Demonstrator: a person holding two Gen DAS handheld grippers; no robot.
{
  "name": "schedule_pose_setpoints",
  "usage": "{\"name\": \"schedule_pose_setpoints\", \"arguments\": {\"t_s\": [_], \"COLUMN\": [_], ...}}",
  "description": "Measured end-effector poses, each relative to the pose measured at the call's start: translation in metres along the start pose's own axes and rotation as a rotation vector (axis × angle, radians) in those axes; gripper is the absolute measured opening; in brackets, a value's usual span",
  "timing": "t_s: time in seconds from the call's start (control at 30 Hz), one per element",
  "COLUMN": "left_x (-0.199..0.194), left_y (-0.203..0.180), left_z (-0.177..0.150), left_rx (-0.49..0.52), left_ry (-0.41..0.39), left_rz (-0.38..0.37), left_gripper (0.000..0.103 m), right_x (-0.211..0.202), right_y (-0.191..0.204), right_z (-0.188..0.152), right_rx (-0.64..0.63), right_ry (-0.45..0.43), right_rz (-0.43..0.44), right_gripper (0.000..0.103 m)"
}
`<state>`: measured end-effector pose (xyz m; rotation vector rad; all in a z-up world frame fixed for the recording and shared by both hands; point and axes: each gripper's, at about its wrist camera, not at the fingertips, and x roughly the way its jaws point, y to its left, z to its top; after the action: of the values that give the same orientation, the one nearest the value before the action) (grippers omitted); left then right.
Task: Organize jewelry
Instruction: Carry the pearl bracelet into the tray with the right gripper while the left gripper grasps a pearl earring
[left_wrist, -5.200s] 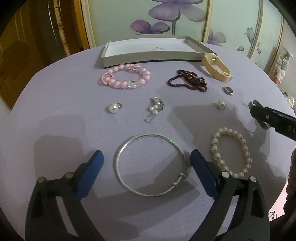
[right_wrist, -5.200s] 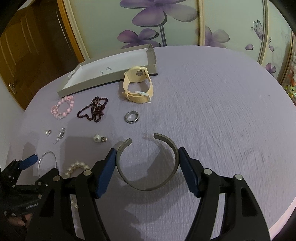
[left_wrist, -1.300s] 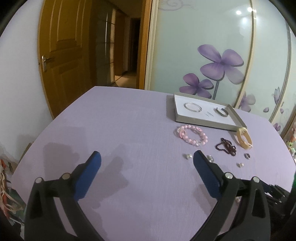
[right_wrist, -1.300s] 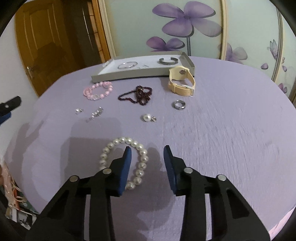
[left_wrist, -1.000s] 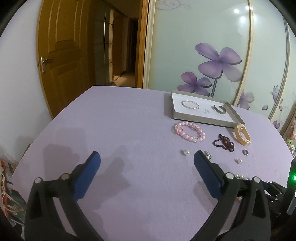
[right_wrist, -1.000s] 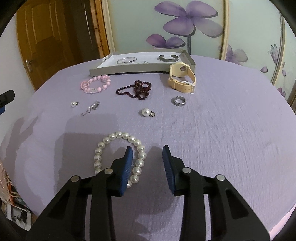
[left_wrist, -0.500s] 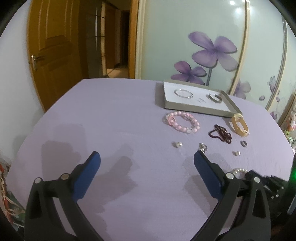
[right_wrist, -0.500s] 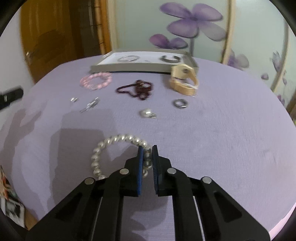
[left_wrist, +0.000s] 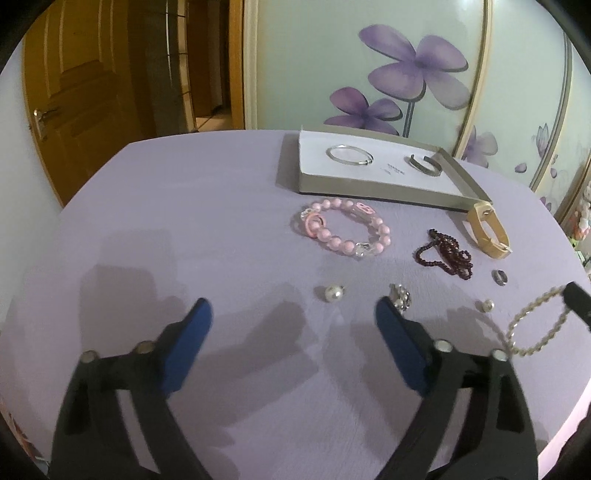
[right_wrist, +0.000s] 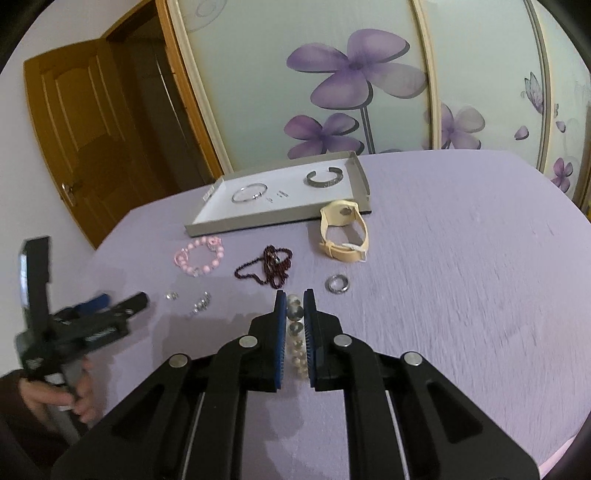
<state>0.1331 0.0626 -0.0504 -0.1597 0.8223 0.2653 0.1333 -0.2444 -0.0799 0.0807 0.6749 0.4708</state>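
Right tool (right_wrist: 294, 310) clamped on the pearl bracelet (right_wrist: 295, 314), lifted off the purple bench (right_wrist: 461, 295). Left tool (left_wrist: 293, 319) spread wide, holding nothing. Gray tray (right_wrist: 280, 218) at 12 o'clock holds silver bangle (right_wrist: 249, 192) and cuff (right_wrist: 325, 178).

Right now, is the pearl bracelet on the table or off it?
Off. The right gripper is shut on the pearl bracelet, which hangs in a loop from it above the tablecloth.

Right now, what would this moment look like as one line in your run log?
right hand-held gripper: shut on pearl bracelet, lifted off table | left hand-held gripper: open, holds nothing | tray: silver bangle, dark cuff
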Motion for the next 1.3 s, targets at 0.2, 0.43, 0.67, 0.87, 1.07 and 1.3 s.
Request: {"name": "schedule_pose_setpoints", "arguments": {"t_s": [0.2, 0.43, 0.67, 0.87, 1.07, 1.3], "left_x": [0.025, 0.042, 0.043, 0.040, 0.015, -0.019], "left_y": [-0.009, -0.017, -0.025, -0.019, -0.005, 0.006], "left_z": [0.003, 0.005, 0.007, 0.006, 0.019, 0.056], "left_rx": [0.011, 0.018, 0.048, 0.033, -0.001, -0.021], "left_ry": [0.028, 0.070, 0.065, 0.070, 0.023, -0.068], "left_rz": [0.010, 0.014, 0.008, -0.019, -0.036, -0.060], "left_gripper": [0.067, 0.053, 0.017, 0.013, 0.013, 0.013], "right_x": [0.004, 0.006, 0.005, 0.002, -0.005, -0.007], "right_y": [-0.009, -0.017, -0.018, -0.016, -0.009, 0.000], "right_z": [0.005, 0.005, 0.007, 0.012, 0.033, 0.077], "right_rx": [0.043, 0.057, 0.061, 0.054, 0.032, -0.028], "right_ry": [0.020, 0.034, 0.035, 0.021, -0.024, -0.095], "right_rz": [0.010, 0.014, 0.016, 0.029, 0.063, 0.090], "right_gripper": [0.010, 0.010, 0.010, 0.010, 0.010, 0.010]}}
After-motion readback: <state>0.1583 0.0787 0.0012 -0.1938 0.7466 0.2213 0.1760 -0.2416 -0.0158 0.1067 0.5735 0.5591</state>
